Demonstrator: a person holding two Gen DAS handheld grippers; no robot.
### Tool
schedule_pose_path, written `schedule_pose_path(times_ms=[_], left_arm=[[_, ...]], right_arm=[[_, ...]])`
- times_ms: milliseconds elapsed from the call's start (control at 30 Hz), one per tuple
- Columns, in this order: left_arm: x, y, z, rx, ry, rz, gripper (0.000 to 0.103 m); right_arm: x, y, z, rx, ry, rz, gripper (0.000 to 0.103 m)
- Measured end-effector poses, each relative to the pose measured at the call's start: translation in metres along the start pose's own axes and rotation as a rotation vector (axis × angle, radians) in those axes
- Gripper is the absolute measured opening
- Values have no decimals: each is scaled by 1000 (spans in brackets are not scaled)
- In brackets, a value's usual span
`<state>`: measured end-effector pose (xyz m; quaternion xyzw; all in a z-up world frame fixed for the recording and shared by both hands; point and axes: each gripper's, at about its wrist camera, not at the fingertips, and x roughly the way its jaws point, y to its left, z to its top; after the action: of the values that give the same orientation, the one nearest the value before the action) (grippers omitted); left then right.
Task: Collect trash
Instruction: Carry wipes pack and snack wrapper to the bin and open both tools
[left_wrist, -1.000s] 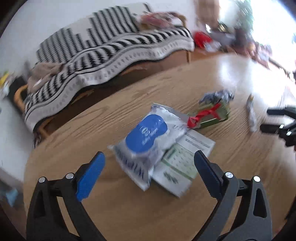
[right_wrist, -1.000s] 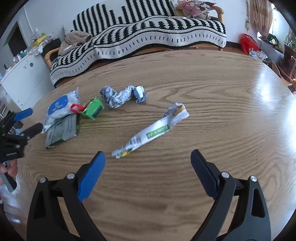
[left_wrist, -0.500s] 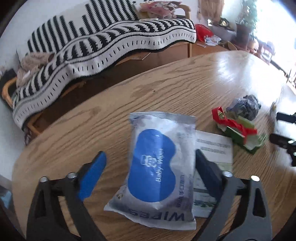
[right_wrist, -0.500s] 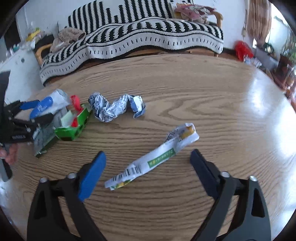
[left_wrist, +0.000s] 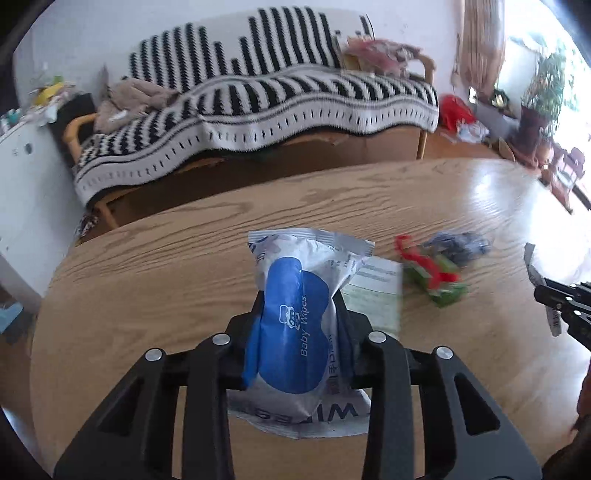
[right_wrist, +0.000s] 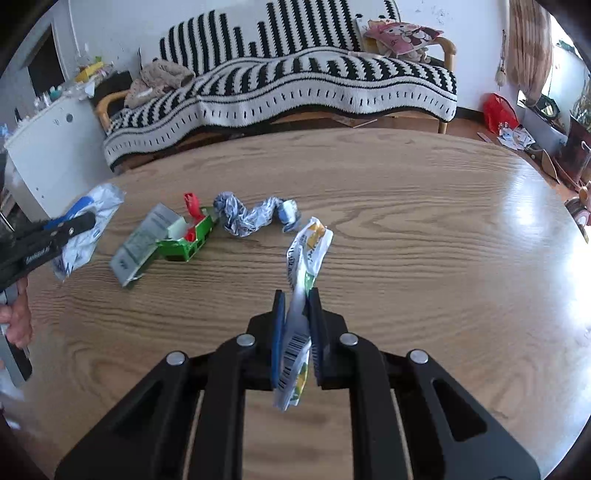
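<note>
1. Left tongs (left_wrist: 299, 325): clenched on baby-wipes pack (left_wrist: 299, 314), gripped about mid-length, far end sticking up beyond the tips, lifted off the worktop (left_wrist: 147, 280).
2. Right tongs (right_wrist: 297, 332): clenched on long snack wrapper (right_wrist: 304, 258), barcode end hanging near, yellow end drooping far.
3. Left on the worktop: flat leaflet (right_wrist: 142, 240), green carton with red strip (right_wrist: 186, 242) touching it, crumpled foil wrapper (right_wrist: 251, 216) just right of the carton.
4. To do well, judged: both grips kept firm during carry, since thin film slips easily; wrapper's loose end kept from snagging the foil.
5. No bin visible; drop place unknown.
</note>
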<state>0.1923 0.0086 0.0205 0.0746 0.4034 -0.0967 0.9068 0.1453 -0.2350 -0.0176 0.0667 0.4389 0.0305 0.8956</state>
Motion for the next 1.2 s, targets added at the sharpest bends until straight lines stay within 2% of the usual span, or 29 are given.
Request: schedule_pose_path(times_ms=[100, 167, 300, 400, 533, 633, 733, 833, 967, 1067, 1200], left_arm=[[-45, -21, -13, -16, -40, 38, 33], [-69, -43, -24, -12, -52, 34, 33], [-106, -104, -45, 6, -71, -44, 33], [-121, -150, -58, 39, -101, -75, 33], [-118, -216, -82, 43, -53, -217, 33], [-110, -260, -99, 106, -11, -278, 33], [-109, -295, -112, 191, -7, -314, 33], [-111, -329, -120, 255, -13, -343, 33], [-117, -388, -126, 325, 22, -431, 33], [-120, -445, -130, 369, 43, -506, 33], [-110, -520, -143, 423, 113, -597, 33]], right_arm=[[-29, -18, -10, -8, -10, -8, 13], [-47, -35, -18, -3, -11, -17, 13], [-89, -79, -40, 27, -26, -63, 13], [-117, -116, -59, 56, -25, -93, 13], [-145, -165, -88, 93, -3, -145, 13], [-164, -203, -111, 135, 10, -196, 13], [-185, -242, -135, 197, 22, -231, 13], [-208, -283, -156, 273, 33, -281, 13], [-239, -339, -188, 405, 58, -336, 13], [-249, -383, -213, 507, 105, -386, 13], [-252, -421, -237, 595, 152, -402, 13]])
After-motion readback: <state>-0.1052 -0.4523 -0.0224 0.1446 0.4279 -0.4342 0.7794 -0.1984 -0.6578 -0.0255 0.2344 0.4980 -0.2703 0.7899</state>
